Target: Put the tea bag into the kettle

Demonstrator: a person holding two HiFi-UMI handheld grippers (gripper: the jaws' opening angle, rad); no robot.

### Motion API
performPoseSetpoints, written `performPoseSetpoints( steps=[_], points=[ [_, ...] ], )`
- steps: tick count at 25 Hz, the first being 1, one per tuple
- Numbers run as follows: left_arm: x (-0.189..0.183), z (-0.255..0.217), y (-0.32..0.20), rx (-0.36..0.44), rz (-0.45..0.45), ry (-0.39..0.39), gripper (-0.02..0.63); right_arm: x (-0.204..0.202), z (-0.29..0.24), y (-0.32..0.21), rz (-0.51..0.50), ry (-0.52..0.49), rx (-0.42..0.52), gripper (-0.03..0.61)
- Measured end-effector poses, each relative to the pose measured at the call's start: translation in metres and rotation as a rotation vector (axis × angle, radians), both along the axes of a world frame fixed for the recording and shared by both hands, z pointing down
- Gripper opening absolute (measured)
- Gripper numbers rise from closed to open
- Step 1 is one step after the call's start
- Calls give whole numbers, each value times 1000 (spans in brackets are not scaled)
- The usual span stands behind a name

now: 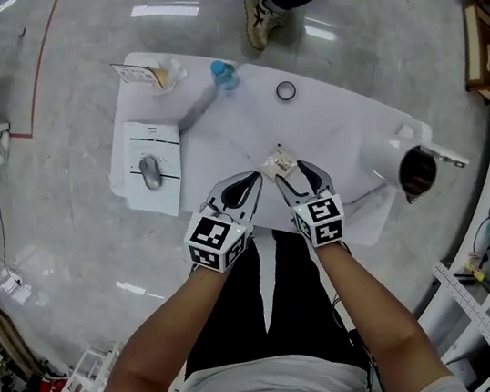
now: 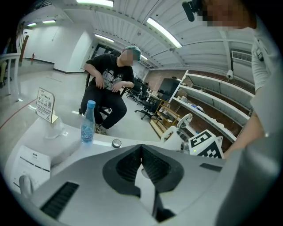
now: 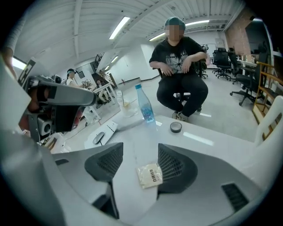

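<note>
1. Left gripper (image 1: 254, 180): jaws together with nothing between them, tip low over the white surface (image 1: 218, 139).
2. Tea bag (image 3: 149, 175): pale sachet lying flat on the surface between the right gripper's jaws, just beside the right-hand pad; contact unclear.
3. Right gripper (image 3: 140, 152): jaws apart, straddling the tea bag without clamping it.
4. Kettle (image 1: 406, 165): white with a dark open mouth, at the surface's right end, well apart from the tea bag.

table (image 1: 236, 136) | on it: tea bag (image 1: 279, 163), kettle (image 1: 406, 165), water bottle (image 1: 224, 74), tape roll (image 1: 286, 92), mouse (image 1: 151, 171) on booklet (image 1: 150, 141)
</note>
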State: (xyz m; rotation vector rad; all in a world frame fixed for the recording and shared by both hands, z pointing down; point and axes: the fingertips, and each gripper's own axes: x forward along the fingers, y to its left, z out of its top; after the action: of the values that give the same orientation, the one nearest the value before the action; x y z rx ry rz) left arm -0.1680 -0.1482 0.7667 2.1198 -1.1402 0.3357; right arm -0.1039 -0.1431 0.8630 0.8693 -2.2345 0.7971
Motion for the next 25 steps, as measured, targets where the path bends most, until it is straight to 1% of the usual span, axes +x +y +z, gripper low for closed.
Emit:
performPoseSetpoints(
  steps=[8,13,17,20,22,25],
  points=[
    [4,54,7,-46,25,0,10,-6,68,20,-77,64,-26,259],
    [6,80,12,-67,29,14,11,-3,109,23,-99,122,-46,263],
    [8,96,19,-83,39,15,10,-3,134,22,-71,148,-59,264],
    [3,106,21,-91,14,11,11,-6,147,21,-52,152,-64,265],
    [1,112,23,-101,0,9,10,-6,158,26,-44,166,-88,267],
    [0,118,27,-112,3,6,10,-8,166,33,-35,183,-120,275]
  ],
)
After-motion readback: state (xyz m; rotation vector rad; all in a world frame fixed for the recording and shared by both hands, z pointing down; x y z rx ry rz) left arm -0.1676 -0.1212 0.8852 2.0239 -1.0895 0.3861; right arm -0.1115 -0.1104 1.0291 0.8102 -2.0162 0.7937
